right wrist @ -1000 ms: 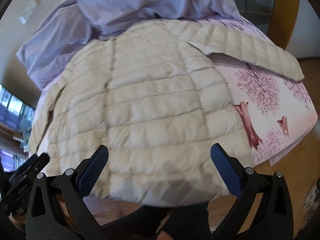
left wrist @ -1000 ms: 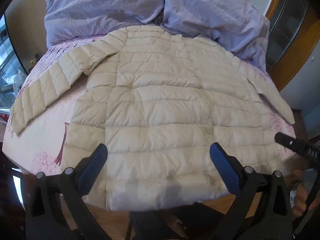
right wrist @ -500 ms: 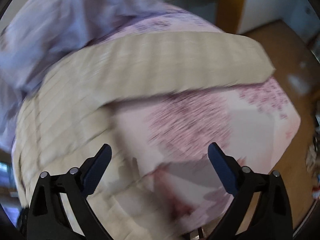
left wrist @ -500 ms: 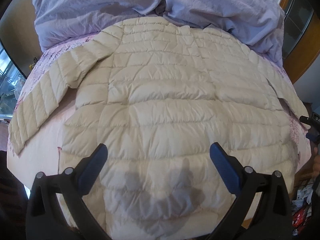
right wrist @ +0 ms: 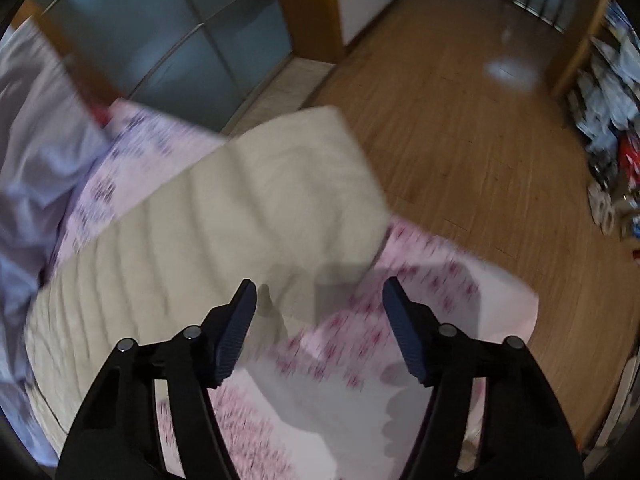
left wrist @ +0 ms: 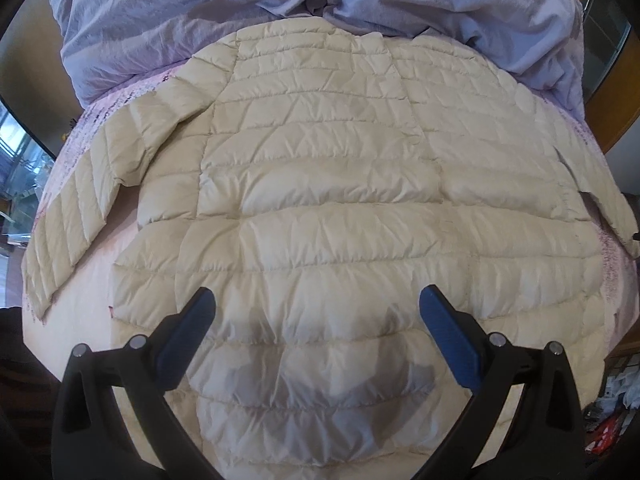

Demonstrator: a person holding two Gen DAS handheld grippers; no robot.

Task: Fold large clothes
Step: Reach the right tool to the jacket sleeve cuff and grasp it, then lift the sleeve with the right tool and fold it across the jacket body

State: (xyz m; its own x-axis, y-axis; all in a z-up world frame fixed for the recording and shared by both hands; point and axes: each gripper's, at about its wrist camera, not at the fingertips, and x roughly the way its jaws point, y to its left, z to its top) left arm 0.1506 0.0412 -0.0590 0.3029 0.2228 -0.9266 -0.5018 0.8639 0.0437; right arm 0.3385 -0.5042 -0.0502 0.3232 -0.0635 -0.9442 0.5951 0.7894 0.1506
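A cream quilted puffer jacket (left wrist: pixel 320 208) lies flat and spread out on a bed, both sleeves stretched sideways. My left gripper (left wrist: pixel 318 320) hovers open above the jacket's lower hem, nothing between its blue pads. In the right wrist view, the jacket's right sleeve (right wrist: pixel 256 200) runs out to the bed's corner, its cuff (right wrist: pixel 340 152) overhanging the edge. My right gripper (right wrist: pixel 318 308) hangs above the sleeve near the cuff; its jaws are closing, and no cloth is pinched between them. The picture there is motion-blurred.
Lilac pillows and a duvet (left wrist: pixel 200 12) are heaped at the head of the bed. The pink flower-print sheet (right wrist: pixel 400 320) ends at a corner, with wooden floor (right wrist: pixel 460 128) beyond. Sliding glass doors (right wrist: pixel 180 40) and a cluttered shelf (right wrist: pixel 608 120) border the room.
My right gripper swung from over the jacket's body out to its right sleeve and cuff, rolling as it went, and its jaws narrowed. My left gripper drifted forward over the hem.
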